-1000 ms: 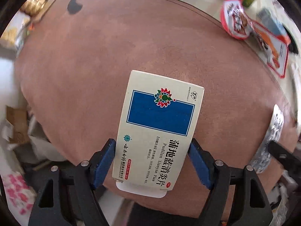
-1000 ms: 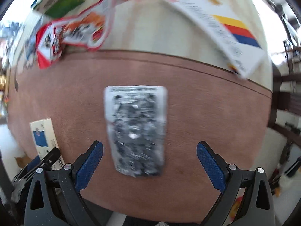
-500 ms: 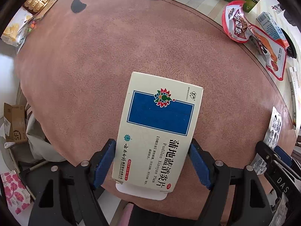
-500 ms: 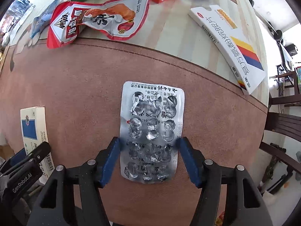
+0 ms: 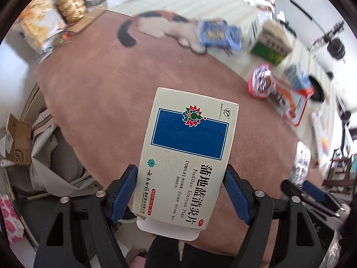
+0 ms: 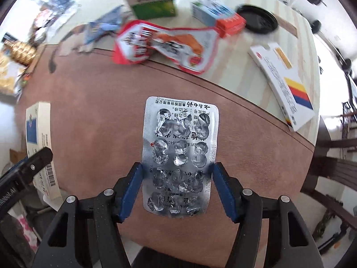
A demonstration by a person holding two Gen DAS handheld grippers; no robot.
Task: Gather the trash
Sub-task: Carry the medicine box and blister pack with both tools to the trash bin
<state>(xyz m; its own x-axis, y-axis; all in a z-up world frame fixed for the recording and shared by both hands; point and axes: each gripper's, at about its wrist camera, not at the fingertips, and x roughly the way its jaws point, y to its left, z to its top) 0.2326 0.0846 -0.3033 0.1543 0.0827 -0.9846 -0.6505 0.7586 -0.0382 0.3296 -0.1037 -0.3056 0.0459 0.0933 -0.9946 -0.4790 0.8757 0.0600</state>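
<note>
So the desk [image 6: 234, 71] is taking up most of both views, pale striped wood further back, with a big brown mat [image 5: 107, 84] lying over the near part. Next down in size, the cream medicine box [image 5: 189, 156] with the blue panel is sitting between the blue fingers [image 5: 125, 192] of the left gripper [image 5: 180, 192], both pads pressing on its long sides, so it's gripping it, and the box is hanging above the mat with its end flap sticking open at the bottom. In the right wrist view that same box is showing at the left edge.

The right gripper [image 6: 176, 189] is clamping the empty silver blister pack [image 6: 180, 156], pads on both side edges, popped foil side facing the camera, also above the mat. Its fingers have just been closing, with the pack between them.

Further back on the bare wood, well apart from both grippers, a red snack wrapper [image 6: 165, 44] is lying crumpled near a green box [image 6: 151, 2], a blue-and-orange carton [image 6: 218, 15] and a white box with coloured stripes [image 6: 287, 89].
</note>
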